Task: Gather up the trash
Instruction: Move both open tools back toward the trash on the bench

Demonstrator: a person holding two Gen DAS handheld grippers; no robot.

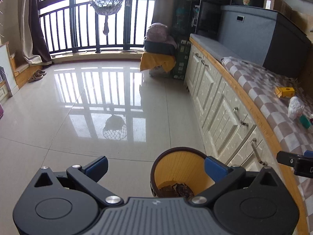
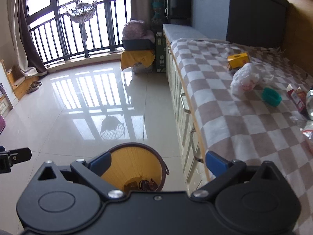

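Note:
A yellow waste bin (image 1: 182, 168) with a dark rim stands on the floor beside the cabinets, with brown scraps at its bottom; it also shows in the right wrist view (image 2: 135, 164). On the checked cloth lie a yellow box (image 2: 238, 60), a crumpled white plastic bag (image 2: 245, 78), a green cap-like object (image 2: 272, 97) and a red carton (image 2: 297, 98). The yellow box (image 1: 284, 92) and the bag (image 1: 295, 107) also show in the left wrist view. My left gripper (image 1: 156, 166) is open and empty above the bin. My right gripper (image 2: 158, 160) is open and empty over the bin and cabinet edge.
White cabinets (image 1: 215, 101) with metal handles run along the right under a wooden-edged counter. A grey storage box (image 2: 234, 9) stands at the counter's back. A yellow-draped stool with a dark tray (image 1: 158, 58) stands by the window. Shoes (image 1: 37, 74) lie far left on the glossy floor.

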